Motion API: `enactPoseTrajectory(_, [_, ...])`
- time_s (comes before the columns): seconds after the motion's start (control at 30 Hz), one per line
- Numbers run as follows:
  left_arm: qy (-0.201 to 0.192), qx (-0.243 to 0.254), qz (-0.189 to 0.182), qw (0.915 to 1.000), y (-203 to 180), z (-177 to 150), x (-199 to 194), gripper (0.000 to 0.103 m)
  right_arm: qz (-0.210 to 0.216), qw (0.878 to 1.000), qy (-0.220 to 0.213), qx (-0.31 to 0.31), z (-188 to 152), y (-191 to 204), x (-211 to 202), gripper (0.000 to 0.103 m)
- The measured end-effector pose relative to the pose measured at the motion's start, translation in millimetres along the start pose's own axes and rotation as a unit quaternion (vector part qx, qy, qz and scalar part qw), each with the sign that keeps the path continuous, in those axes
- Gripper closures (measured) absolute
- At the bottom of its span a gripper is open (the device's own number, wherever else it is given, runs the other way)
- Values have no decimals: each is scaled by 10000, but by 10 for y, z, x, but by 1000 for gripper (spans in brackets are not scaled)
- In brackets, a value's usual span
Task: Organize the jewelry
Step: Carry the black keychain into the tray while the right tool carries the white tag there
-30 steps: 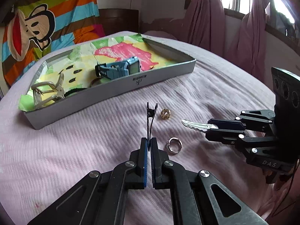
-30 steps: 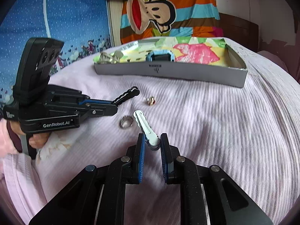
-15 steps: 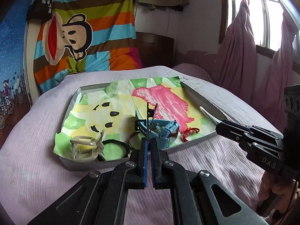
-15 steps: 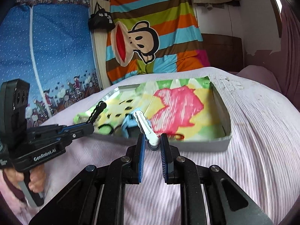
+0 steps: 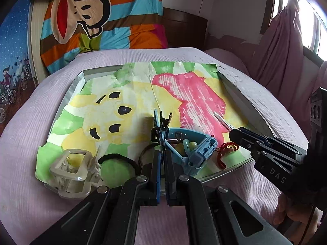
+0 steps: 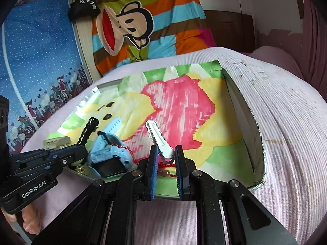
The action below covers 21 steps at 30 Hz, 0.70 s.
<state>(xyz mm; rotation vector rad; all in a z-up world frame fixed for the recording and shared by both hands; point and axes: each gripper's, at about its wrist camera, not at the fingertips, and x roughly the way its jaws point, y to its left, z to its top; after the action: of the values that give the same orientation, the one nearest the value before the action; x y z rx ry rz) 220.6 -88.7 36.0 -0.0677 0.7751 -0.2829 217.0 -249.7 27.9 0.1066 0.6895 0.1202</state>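
My left gripper (image 5: pixel 162 153) is shut on a black hair clip (image 5: pixel 163 125), holding it over the near edge of the grey tray (image 5: pixel 77 81) lined with painted paper. My right gripper (image 6: pixel 166 159) is shut on a white hair clip (image 6: pixel 158 136), also over the tray's near part. In the tray lie a blue watch (image 5: pixel 192 151), a red cord bracelet (image 5: pixel 224 153), a black hair tie (image 5: pixel 118 159) and a clear claw clip (image 5: pixel 71 169). The black clip (image 6: pixel 87 131) and the watch (image 6: pixel 108 155) also show in the right wrist view.
The tray sits on a pink ribbed bedspread (image 6: pixel 286 122). A striped monkey blanket (image 5: pixel 92 20) hangs behind the bed. Pink curtains (image 5: pixel 286 51) hang at the right. The pink and yellow middle of the tray's paper (image 6: pixel 179 106) carries no objects.
Both grippers have lifted off the bedspread and moved forward to the tray, each still holding its clip. The ring and gold bead on the bedspread have dropped out of view.
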Motion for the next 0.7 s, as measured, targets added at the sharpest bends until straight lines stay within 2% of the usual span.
enactPoseTrajectory(0.23, [46,72,44,10000,-61,-31,26,99,-60,9999,65,-104,1,23,57,89])
enactPoseTrajectory(0.7, [200,-134,-39,9997,29,-29,102,99,-74,9997,141,-158,0,45,92,88])
